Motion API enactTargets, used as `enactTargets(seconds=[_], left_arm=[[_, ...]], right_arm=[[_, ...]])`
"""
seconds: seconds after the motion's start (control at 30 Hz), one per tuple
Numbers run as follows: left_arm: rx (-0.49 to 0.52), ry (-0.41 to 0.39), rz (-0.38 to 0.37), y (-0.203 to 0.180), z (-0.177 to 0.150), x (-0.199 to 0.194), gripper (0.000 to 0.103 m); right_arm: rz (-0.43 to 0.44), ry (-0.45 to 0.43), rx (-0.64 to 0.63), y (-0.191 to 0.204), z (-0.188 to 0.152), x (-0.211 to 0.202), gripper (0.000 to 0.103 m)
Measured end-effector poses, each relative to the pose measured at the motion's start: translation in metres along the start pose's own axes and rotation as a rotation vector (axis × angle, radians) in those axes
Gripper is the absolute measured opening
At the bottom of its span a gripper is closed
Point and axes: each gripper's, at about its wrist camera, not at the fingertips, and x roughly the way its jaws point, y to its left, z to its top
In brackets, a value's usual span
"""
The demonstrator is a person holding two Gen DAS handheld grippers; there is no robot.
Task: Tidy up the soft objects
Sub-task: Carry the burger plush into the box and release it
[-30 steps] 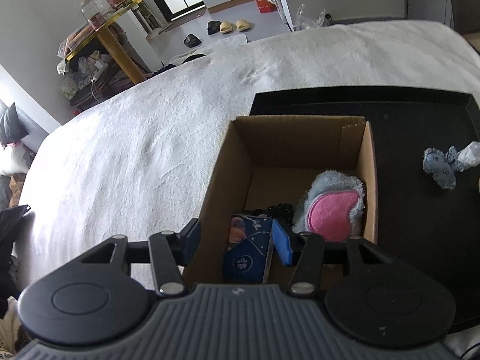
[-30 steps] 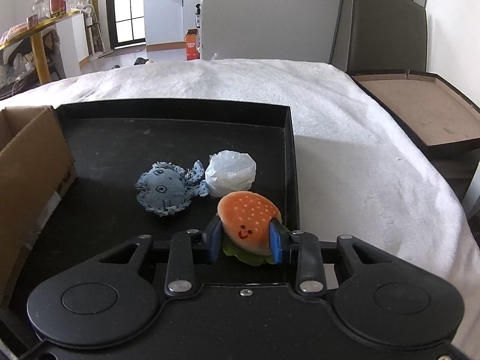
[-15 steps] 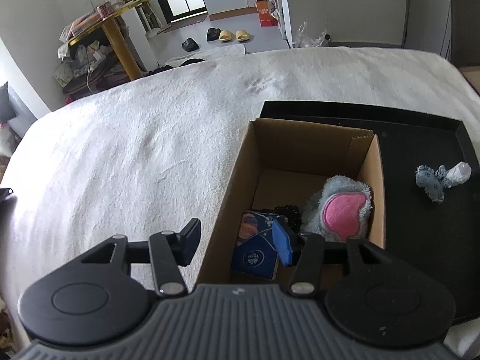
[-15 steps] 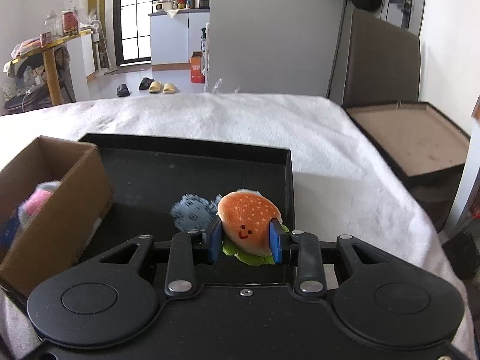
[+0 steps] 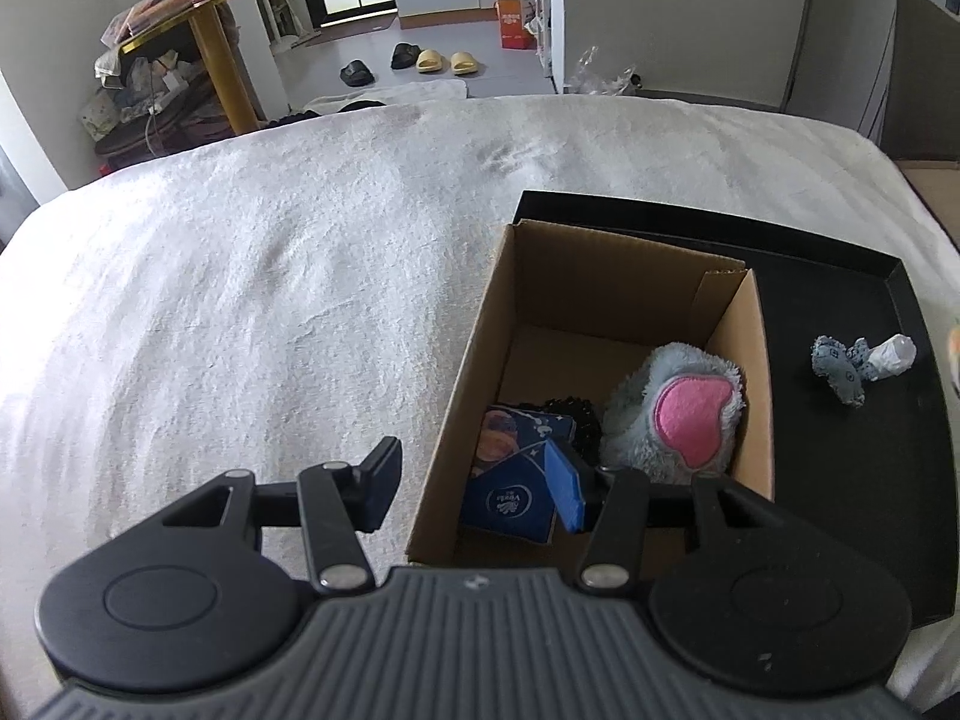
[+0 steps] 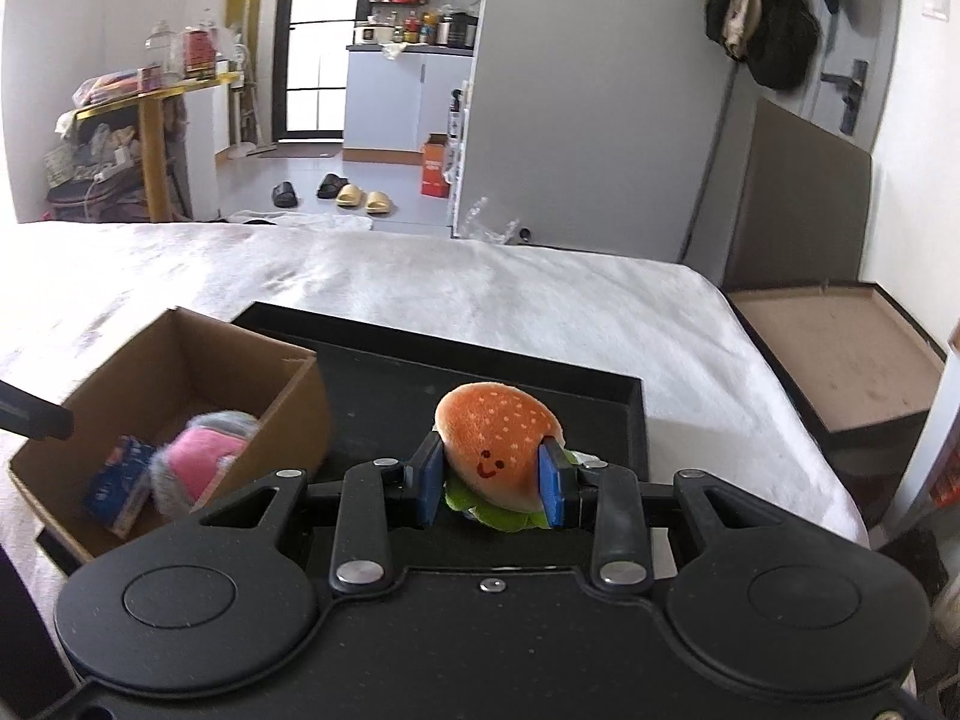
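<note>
My right gripper (image 6: 491,485) is shut on a plush hamburger (image 6: 497,455) with a smiley face, held high above the black tray (image 6: 624,420). The open cardboard box (image 5: 612,276) stands on the tray's left part and holds a grey-and-pink plush (image 5: 678,414), a blue packet (image 5: 516,486) and a dark item (image 5: 570,414). The box also shows in the right wrist view (image 6: 288,396). My left gripper (image 5: 474,486) is open and empty above the box's near left wall. A blue-grey plush (image 5: 840,363) and a white wad (image 5: 894,354) lie on the tray.
The tray sits on a white blanket covering the bed (image 5: 240,300). A shallow brown tray (image 6: 840,354) lies off the bed's right side. Beyond the bed are a floor with slippers (image 5: 432,60), a yellow table (image 5: 210,30) and a grey cabinet.
My right gripper has lifted the hamburger off the tray and risen, with the box coming into its view. My left gripper has pulled up and back from the box, still open.
</note>
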Motion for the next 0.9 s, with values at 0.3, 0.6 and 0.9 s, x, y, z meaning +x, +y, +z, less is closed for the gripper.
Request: enactTargets(seconds=[0.3,0.6,0.9], left_arm=[[-0.028,0.018,-0.061,0.013,0.000,0.010,0.051],[-0.045,0.037,-0.092,0.020,0.000,0.023,0.050],[-0.070,0.058,-0.123,0.027,0.000,0.035,0.046]], right_arm=[[0.023,-0.003,-0.078,0.037,0.017,0.003,0.032],[0.057,-0.006,-0.179,0.068,0.028,0.007,0.032],[0.141,0.002,-0.275,0.102,0.036,0.016,0.032]])
